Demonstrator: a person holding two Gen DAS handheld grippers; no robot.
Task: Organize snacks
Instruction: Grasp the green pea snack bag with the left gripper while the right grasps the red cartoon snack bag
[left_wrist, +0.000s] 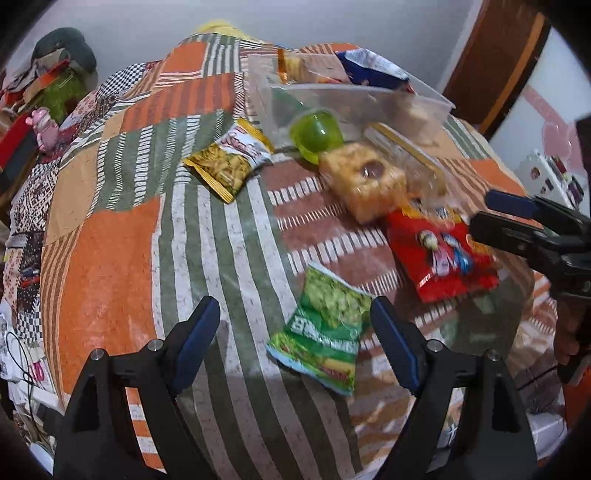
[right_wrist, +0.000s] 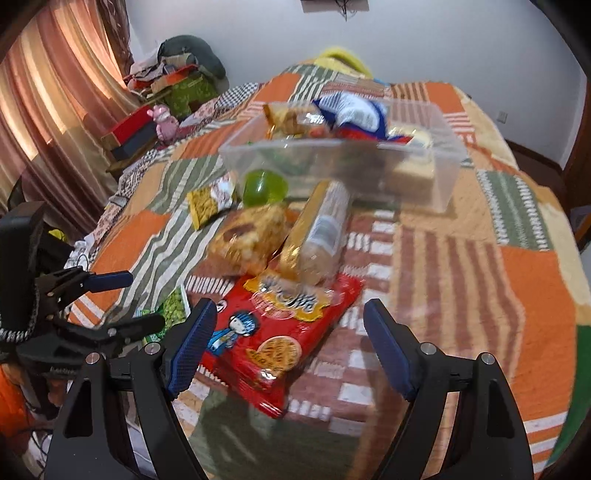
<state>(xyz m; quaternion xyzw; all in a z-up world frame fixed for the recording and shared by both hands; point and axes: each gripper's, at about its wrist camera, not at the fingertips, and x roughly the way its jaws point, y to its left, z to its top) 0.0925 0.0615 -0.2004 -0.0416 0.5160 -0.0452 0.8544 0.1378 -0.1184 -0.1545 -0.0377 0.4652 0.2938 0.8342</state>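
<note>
Snacks lie on a patchwork bedspread. My left gripper (left_wrist: 293, 328) is open and empty, hovering over a green pea packet (left_wrist: 325, 328). My right gripper (right_wrist: 290, 332) is open and empty above a red snack packet (right_wrist: 280, 332), which also shows in the left wrist view (left_wrist: 441, 254). Beyond lie a puffed rice cake (right_wrist: 247, 236), a clear-wrapped biscuit roll (right_wrist: 317, 236), a green jelly cup (right_wrist: 264, 186) and a yellow nut packet (right_wrist: 208, 201). A clear plastic box (right_wrist: 424, 173) holds several packets.
Cluttered boxes, clothes and a pink toy (right_wrist: 164, 120) sit at the bed's far left by the curtain. A wooden door (left_wrist: 491, 62) stands at the right. The right gripper (left_wrist: 491, 218) enters the left wrist view at the right edge.
</note>
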